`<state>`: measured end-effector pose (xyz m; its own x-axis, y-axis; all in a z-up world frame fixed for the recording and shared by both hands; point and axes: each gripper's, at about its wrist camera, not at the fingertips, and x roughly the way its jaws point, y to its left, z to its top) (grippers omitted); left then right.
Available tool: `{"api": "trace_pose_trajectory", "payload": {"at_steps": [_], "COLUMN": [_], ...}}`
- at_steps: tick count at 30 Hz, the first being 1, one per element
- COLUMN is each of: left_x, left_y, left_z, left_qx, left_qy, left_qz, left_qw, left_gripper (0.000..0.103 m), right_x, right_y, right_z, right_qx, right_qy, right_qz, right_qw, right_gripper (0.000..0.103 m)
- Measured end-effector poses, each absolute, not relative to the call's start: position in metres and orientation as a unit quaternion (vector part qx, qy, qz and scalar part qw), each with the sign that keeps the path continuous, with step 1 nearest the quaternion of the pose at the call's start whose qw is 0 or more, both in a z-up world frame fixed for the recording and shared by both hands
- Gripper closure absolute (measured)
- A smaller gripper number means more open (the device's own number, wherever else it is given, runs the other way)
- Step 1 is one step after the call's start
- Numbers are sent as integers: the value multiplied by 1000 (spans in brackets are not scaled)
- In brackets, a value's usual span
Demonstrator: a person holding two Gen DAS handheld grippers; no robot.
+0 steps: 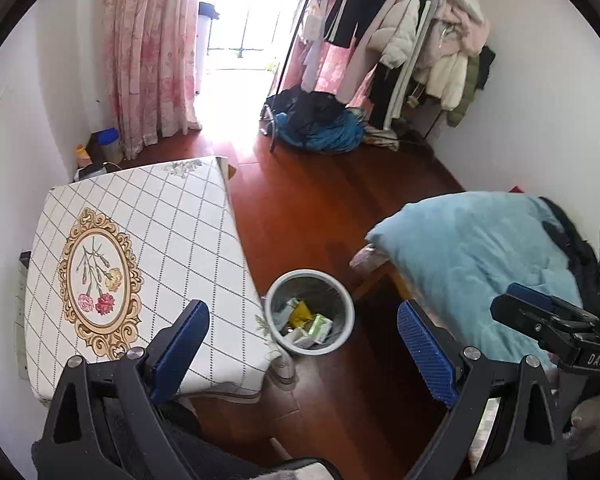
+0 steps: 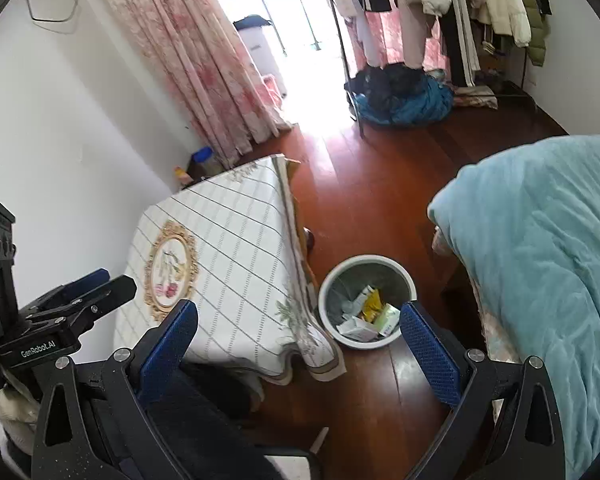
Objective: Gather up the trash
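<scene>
Two hand-held grippers with black frames and blue ribbed pads hang side by side above the dark red wooden floor (image 1: 340, 208), and both are spread wide with nothing between their fingers. Just ahead of the left gripper (image 1: 304, 344), between its fingertips in its own view, stands the round grey-white plastic waste bin (image 1: 342, 300), upright on the boards. Inside lie the crumpled wrappers and small cartons (image 1: 306, 326), yellow, pale green and white, heaped at the bottom. The right gripper (image 2: 298, 340) sees the same bin (image 2: 408, 280) a little toward its right finger, that blue pad (image 2: 428, 356) overlapping the rim. To the left of both grippers sits the table under a white checked cloth with a gold-framed flower medallion (image 1: 148, 240), its hanging corner just beside the bin. To the right is the pale blue fleece blanket (image 1: 480, 248) on the bed. Well beyond the bin, a heap of dark and blue clothes (image 1: 320, 120) lies below the crowded garment rack (image 1: 412, 28), and the pink floral curtain (image 1: 152, 52) hangs by the bright doorway.
</scene>
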<state>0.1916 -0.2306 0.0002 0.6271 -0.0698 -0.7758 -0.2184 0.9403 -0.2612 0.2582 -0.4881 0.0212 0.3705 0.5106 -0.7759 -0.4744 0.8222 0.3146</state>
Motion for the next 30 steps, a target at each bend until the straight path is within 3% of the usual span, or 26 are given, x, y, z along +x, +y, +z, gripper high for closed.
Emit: {"api": "trace_pose_trajectory", "payload": {"at_steps": [10,27,30], "left_x": [172,153,153], "left_y": [-231,-235,-235], "left_z": [31,50,49], "left_qx": [-188,-175,-172], "left_qy": [413,395,395], "left_qz": [9,10,17], "left_qw": [891,902,902], "left_gripper": [7,7,0], "right_x": [233,218,217], "right_y": [-496,-500,-499], "right_z": [59,71,70], "right_qx": [35,34,33], "right_qy": [465,468,468], "right_qz": [334,340,339], "right_qw": [819,815,815], "right_gripper": [0,0,0]}}
